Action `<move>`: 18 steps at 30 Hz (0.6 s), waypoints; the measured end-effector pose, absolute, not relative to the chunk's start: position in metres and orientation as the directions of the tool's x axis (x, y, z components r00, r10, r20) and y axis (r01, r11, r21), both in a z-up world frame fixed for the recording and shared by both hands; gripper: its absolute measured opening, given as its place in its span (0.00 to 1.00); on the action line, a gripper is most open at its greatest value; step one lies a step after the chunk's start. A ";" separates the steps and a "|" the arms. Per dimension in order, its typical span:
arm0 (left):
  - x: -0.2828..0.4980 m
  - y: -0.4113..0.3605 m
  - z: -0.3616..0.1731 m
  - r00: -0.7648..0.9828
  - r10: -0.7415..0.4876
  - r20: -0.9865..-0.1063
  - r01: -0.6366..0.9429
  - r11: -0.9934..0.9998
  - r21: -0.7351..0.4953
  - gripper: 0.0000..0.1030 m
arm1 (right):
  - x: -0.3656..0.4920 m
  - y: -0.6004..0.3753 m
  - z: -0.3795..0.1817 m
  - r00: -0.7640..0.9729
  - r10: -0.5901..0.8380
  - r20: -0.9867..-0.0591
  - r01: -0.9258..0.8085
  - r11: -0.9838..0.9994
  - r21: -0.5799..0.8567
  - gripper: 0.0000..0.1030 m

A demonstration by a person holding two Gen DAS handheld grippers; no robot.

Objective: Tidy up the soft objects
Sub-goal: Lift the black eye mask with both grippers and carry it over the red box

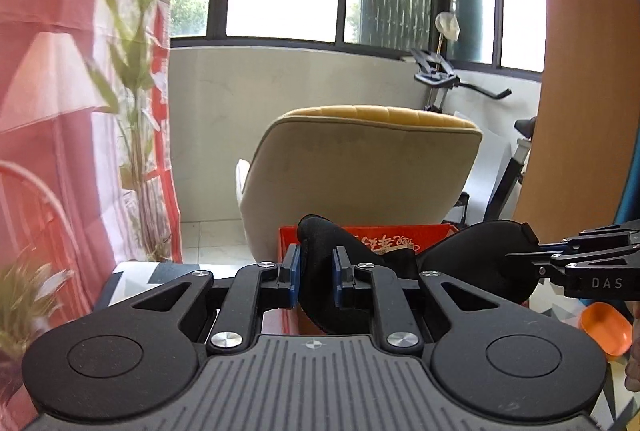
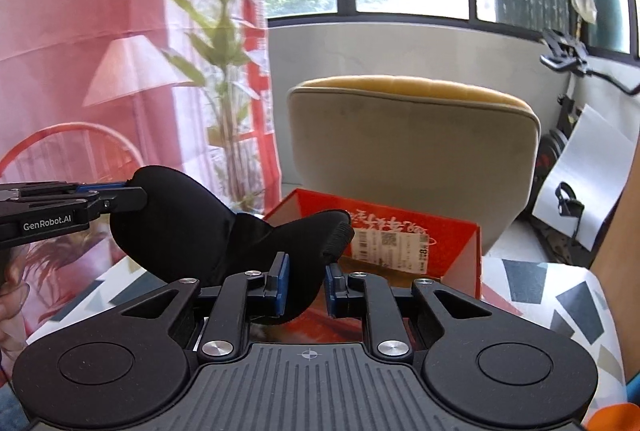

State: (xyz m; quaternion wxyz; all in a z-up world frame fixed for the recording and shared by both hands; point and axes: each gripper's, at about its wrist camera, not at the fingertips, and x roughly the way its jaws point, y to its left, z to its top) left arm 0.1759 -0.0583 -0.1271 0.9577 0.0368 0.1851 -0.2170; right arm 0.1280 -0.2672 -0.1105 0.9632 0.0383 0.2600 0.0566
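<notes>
A black padded eye mask hangs in the air between my two grippers, above an open red cardboard box. My left gripper is shut on the mask's left lobe. It shows from the side in the right wrist view, pinching that lobe. My right gripper is shut on the mask's right lobe. It enters the left wrist view from the right, its tips on the mask's edge. The box lies just beyond both grippers.
A beige and yellow armchair stands behind the box. A patterned tabletop lies below. An orange bowl sits at the right. A red curtain and a plant fill the left, an exercise bike the back right.
</notes>
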 end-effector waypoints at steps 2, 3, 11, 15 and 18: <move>0.192 -0.070 -0.129 0.837 -0.390 -0.385 0.426 0.905 0.008 0.17 | 0.146 -0.274 -0.116 0.851 0.112 -0.513 -0.066 0.992 0.108 0.16; 0.199 -0.077 -0.131 0.837 -0.382 -0.392 0.423 0.906 0.022 0.17 | 0.155 -0.277 -0.118 0.848 0.105 -0.520 -0.058 0.993 0.106 0.16; 0.264 -0.130 -0.166 0.762 -0.375 -0.528 0.475 0.878 0.061 0.17 | 0.223 -0.304 -0.149 0.778 0.081 -0.623 -0.014 0.994 0.112 0.15; 0.294 -0.146 -0.193 0.689 -0.369 -0.624 0.470 0.883 -0.004 0.17 | 0.248 -0.317 -0.177 0.727 0.077 -0.682 0.039 0.988 0.152 0.14; 0.308 -0.157 -0.209 0.673 -0.346 -0.654 0.484 0.874 0.035 0.17 | 0.265 -0.321 -0.198 0.695 0.077 -0.715 0.068 0.983 0.172 0.13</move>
